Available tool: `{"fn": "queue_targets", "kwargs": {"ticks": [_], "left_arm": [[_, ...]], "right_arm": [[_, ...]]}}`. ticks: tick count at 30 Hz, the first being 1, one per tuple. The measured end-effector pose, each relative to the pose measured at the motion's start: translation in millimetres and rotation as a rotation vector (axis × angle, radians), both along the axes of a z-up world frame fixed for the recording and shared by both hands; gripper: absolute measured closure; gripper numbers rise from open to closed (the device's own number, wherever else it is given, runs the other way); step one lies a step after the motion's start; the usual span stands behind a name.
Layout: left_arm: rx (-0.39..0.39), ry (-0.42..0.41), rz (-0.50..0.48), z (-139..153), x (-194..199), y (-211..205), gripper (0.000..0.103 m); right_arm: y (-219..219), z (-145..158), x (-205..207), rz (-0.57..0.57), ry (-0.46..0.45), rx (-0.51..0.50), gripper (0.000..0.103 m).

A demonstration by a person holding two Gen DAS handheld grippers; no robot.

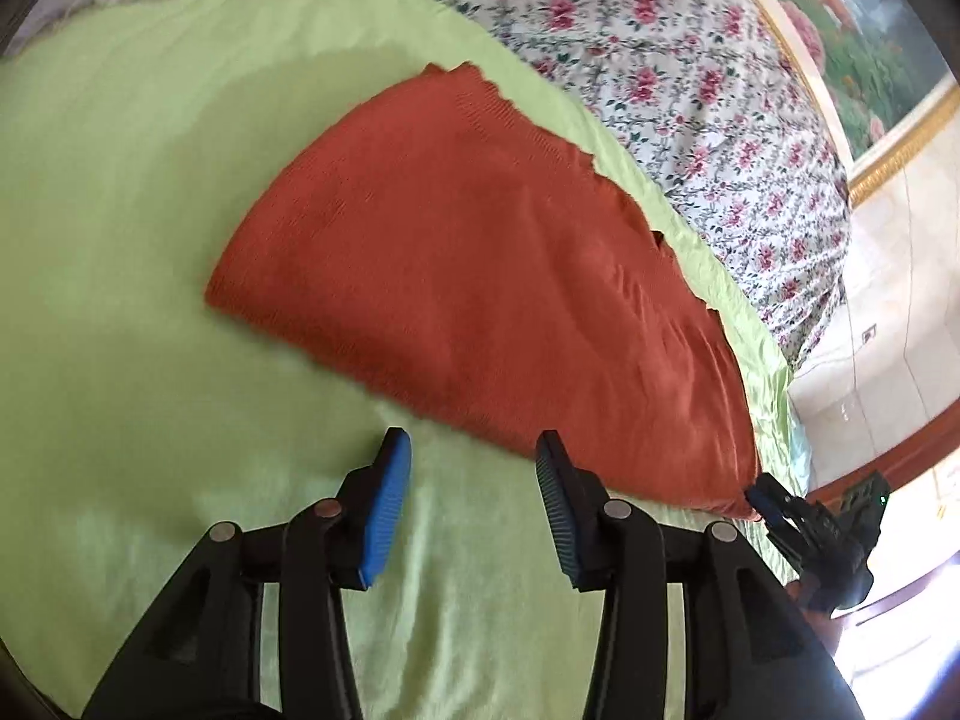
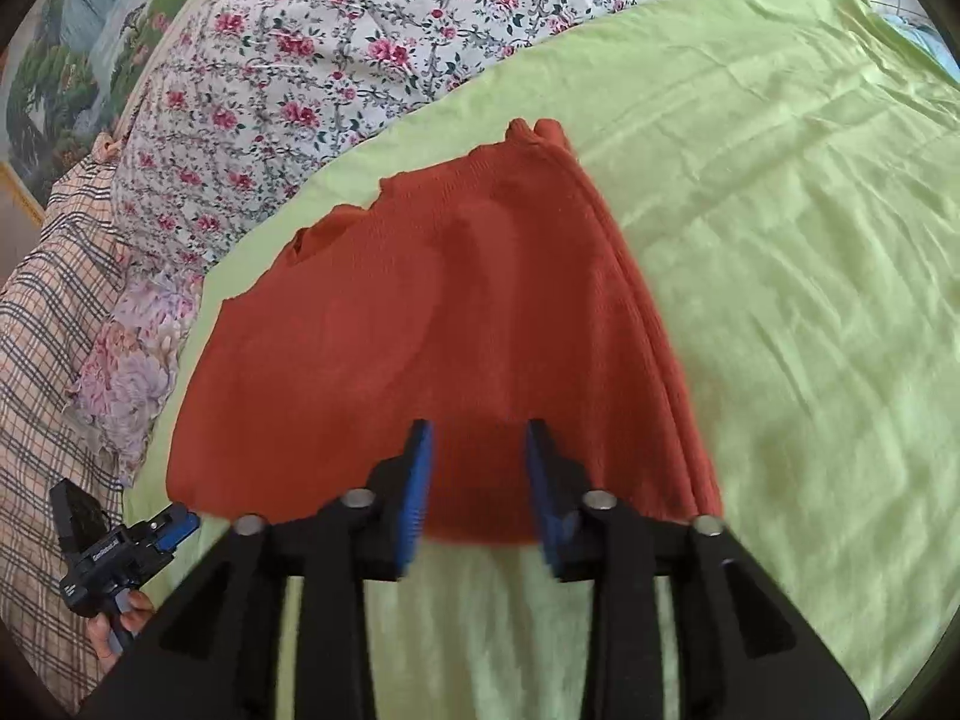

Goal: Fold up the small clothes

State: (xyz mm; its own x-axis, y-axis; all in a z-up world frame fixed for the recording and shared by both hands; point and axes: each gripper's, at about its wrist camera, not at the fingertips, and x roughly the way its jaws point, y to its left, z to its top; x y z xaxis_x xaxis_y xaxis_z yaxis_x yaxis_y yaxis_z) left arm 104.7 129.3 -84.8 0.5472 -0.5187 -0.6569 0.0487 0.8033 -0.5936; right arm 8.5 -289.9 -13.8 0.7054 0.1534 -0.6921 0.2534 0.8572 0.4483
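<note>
Rust-red knit garment (image 1: 480,252) lies folded flat on the green sheet (image 1: 120,240) of the bed; the left gripper (image 1: 474,450) hovers beside its near edge, fingers apart and empty. From the right wrist, the right gripper (image 2: 480,438) stands half open over the hem, gripping nothing. Further folds seem possible; layers underneath are hidden.

I count one rust-red knitted garment (image 2: 432,324), lying folded just ahead of my right tongs (image 2: 478,483) and off to the right of my left tongs (image 1: 474,501). Beneath both tongs there is one green sheet (image 1: 120,312). Beyond the garment, farther from the tongs, I count one flowered quilt (image 2: 336,60). To the left of my right tongs are one checked cloth (image 2: 42,330) and one pale floral cushion (image 2: 129,366). That makes two tongs, each with two blue pads (image 1: 384,516).
</note>
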Motion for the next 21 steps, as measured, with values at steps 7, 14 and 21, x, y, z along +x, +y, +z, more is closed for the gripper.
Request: {"fn": "queue_targets", "kwargs": {"ticks": [7, 14, 21], "left_arm": [[-0.072, 0.007, 0.107, -4.6, 30.4, 7.4, 0.049], [-0.063, -0.035, 0.207, -3.4, 83.0, 14.8, 0.063], [0.004, -0.146, 0.147, 36.9, 95.7, -8.1, 0.093]], "right_arm": [[12.8, 7.7, -2.0, 0.028, -0.026, 0.013, 0.063], [18.6, 8.7, 10.0, 0.058, -0.032, 0.038, 0.063], [-4.2, 9.5, 52.0, 0.120, -0.038, 0.146, 0.062]]}}
